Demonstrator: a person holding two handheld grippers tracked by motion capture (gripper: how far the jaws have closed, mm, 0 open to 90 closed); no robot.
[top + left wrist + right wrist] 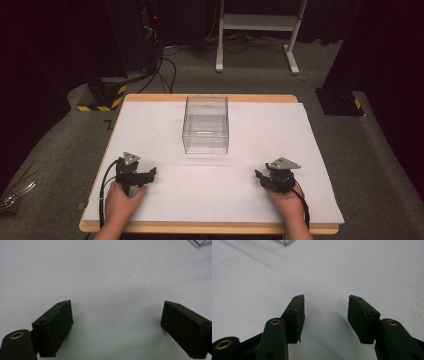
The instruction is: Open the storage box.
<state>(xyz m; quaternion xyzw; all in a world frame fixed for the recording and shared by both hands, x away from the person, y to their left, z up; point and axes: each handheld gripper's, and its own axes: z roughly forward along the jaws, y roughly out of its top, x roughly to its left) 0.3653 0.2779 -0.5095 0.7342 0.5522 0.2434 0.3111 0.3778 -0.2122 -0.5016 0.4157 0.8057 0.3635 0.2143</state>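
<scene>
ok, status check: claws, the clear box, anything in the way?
Left claw open, right claw open, both empty, low over the white tabletop. Clear plastic box empty, upright, mid-table beyond both. Nothing between claws and box.

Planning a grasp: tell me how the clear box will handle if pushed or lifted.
The clear box looks thin-walled and empty, so probably light and stiff. Its flat base on the white sheet suggests sliding rather than tipping. Its smooth walls may slip in a tool.

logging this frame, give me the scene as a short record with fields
surface: white table
object: clear box, empty, upright, toward the far middle of the table
left gripper: open, holding nothing, low over the near left of the table
right gripper: open, holding nothing, low over the near right
contact: both grippers apart from the box
</scene>
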